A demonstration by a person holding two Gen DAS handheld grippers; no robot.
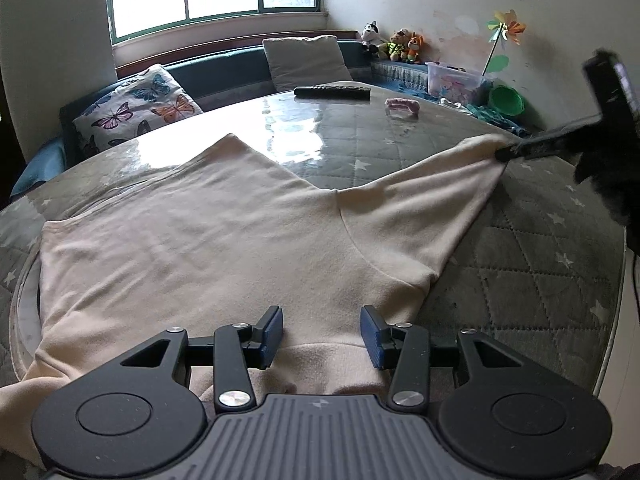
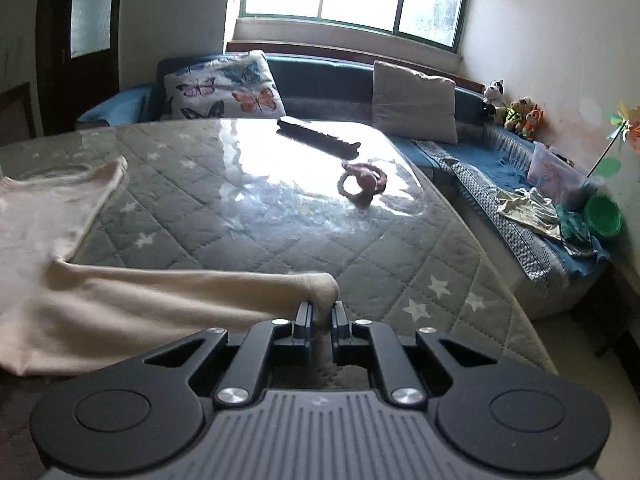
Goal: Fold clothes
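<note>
The left wrist view looks low and close across the cream long-sleeved garment (image 1: 208,236) toward the window, upper centre. The right wrist view sits at the garment's sleeve end, facing the same window, upper right. Both share the glossy quilted grey table (image 1: 520,240), black remote control (image 1: 332,92) and butterfly-print cushion (image 2: 224,88).

A cream garment (image 1: 224,248) lies on a grey star-patterned quilted cover (image 2: 248,216), near a butterfly-print white pillow (image 2: 224,88).
</note>
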